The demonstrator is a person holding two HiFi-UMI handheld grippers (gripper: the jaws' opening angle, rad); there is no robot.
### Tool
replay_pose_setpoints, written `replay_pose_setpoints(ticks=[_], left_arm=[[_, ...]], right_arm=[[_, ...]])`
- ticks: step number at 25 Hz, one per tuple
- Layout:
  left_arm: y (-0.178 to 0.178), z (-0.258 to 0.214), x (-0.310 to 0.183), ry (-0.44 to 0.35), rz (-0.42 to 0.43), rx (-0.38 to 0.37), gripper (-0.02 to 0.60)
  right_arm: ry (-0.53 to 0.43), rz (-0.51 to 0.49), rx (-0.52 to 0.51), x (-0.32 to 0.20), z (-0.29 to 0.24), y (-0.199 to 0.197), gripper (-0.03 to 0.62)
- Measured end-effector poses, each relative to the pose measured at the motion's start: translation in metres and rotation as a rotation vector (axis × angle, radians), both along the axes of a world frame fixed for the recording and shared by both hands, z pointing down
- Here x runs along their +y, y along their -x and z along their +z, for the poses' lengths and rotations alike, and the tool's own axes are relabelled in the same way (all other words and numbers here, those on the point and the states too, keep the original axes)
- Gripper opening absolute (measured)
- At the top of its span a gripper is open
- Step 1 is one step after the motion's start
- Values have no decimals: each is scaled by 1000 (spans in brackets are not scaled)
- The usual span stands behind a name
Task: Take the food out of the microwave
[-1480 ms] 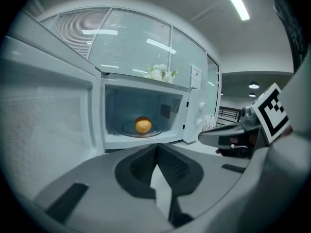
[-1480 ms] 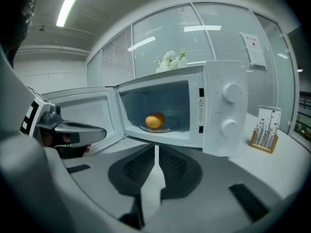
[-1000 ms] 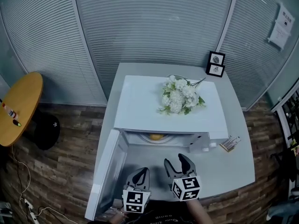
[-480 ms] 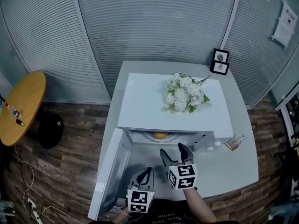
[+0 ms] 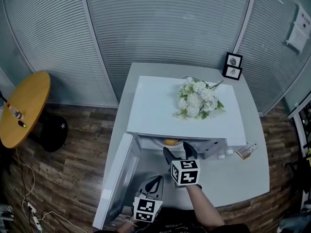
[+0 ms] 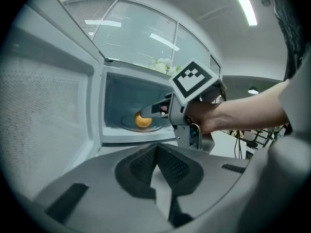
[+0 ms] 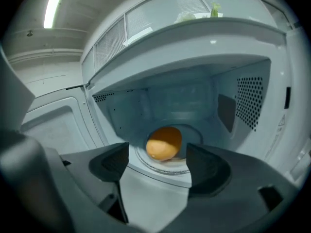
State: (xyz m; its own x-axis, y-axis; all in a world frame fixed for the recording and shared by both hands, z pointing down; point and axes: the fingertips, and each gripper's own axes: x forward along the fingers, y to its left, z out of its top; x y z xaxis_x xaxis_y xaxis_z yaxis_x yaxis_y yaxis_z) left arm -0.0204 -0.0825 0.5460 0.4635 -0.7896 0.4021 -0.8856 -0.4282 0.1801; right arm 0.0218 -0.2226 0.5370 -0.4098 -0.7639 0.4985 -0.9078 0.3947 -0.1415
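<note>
One orange food item (image 7: 164, 143) is seated on the turntable (image 7: 167, 169) inside the open microwave (image 5: 160, 106). It is judged light, firm and liable to roll; its widest girth is to be gripped. The right hand-held gripper (image 7: 156, 155) is being opened, with nothing between its jaws. The left hand-held gripper (image 6: 155, 152) is closed and empty.

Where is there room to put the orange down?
The table's front right corner, in front of the small box, is bare. So is the microwave top, left of the flowers. Crowded: around the flowers, and the back corner with the picture frames.
</note>
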Motion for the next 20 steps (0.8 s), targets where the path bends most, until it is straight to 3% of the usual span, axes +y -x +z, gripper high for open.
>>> replay_pose_setpoints(ticks=[20], left_arm=[[23, 12, 13, 44, -19, -41, 8]], right_arm=[[85, 90, 49, -44, 40, 13, 356]])
